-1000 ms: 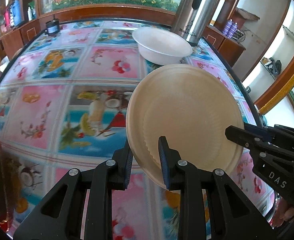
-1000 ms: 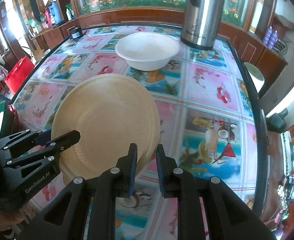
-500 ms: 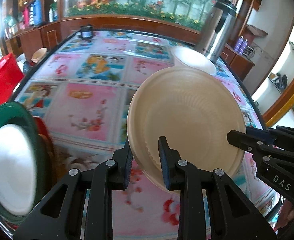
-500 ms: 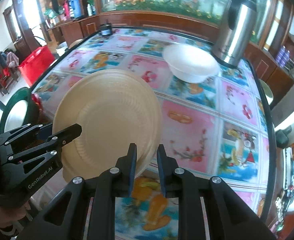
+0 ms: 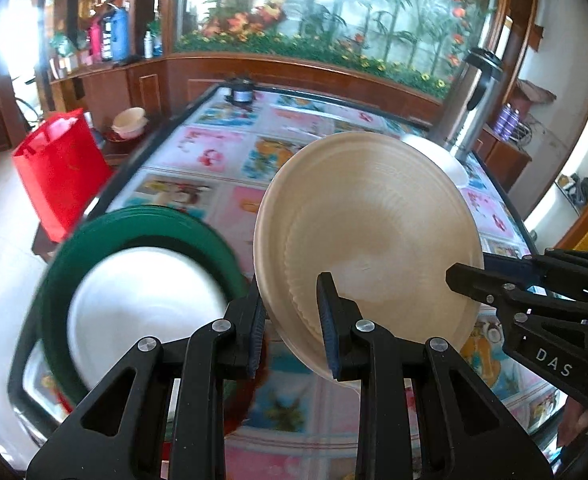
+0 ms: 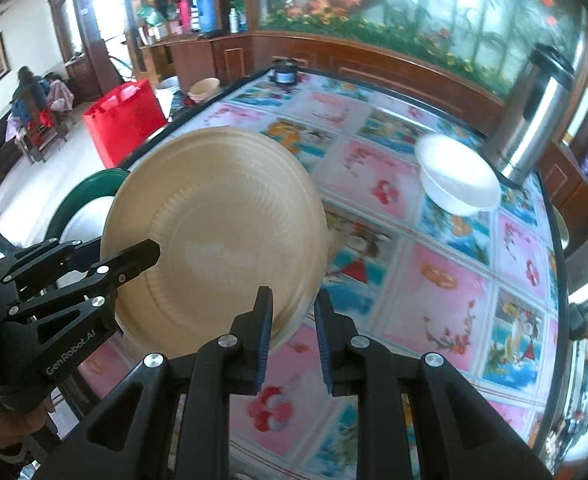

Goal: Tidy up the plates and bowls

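Observation:
A beige ribbed plate hangs tilted above the picture-tiled table, held by both grippers. My left gripper is shut on its lower left rim. My right gripper is shut on its lower right rim. The right wrist view has the plate and the left gripper on its left side. The right gripper reaches in from the right of the left wrist view. A green-rimmed plate with a white centre lies low on the left, blurred. A white bowl stands far back on the table.
A steel thermos stands behind the bowl at the table's far right. A small dark jar sits at the far edge. Off the table's left side are a red bag and a beige basin. A person sits far left.
Both grippers have carried the beige plate leftward and slightly up, away from the bowl and thermos. The green-rimmed plate has come into view on the left.

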Demonstrator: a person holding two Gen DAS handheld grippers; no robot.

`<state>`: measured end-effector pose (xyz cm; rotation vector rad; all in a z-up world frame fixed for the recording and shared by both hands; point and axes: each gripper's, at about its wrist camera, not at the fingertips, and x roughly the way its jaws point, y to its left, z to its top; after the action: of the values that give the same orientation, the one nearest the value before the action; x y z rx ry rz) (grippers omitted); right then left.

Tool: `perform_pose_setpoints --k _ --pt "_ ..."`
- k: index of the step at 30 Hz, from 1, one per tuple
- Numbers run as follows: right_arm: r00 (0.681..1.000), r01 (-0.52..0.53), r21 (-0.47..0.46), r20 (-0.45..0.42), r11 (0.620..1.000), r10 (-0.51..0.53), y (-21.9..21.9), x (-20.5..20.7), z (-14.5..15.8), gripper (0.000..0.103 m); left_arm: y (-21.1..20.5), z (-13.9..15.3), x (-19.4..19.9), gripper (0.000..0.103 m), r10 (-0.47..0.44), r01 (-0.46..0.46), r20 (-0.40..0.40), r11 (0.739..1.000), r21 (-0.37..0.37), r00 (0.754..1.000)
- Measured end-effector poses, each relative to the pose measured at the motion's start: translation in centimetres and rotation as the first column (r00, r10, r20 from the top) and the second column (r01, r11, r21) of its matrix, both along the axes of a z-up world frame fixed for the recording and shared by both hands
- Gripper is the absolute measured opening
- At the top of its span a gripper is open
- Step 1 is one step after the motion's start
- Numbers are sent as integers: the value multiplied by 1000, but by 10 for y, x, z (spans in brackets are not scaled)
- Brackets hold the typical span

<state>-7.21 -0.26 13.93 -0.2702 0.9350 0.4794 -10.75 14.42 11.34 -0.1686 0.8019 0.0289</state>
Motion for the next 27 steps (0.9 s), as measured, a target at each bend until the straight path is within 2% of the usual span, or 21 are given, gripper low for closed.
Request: perform_pose_setpoints --k 10,19,27 --pt "995 -96 14 -2 995 96 50 -6 4 23 53 4 -19 24 88 -88 -2 996 7 996" --pt "986 -167 -14 -24 986 166 92 -9 -7 23 91 -7 -31 25 146 -146 -29 989 0 989" --pt "977 -209 -38 -57 977 206 117 -11 -20 24 109 -22 -33 25 172 -173 -65 985 -5 983"
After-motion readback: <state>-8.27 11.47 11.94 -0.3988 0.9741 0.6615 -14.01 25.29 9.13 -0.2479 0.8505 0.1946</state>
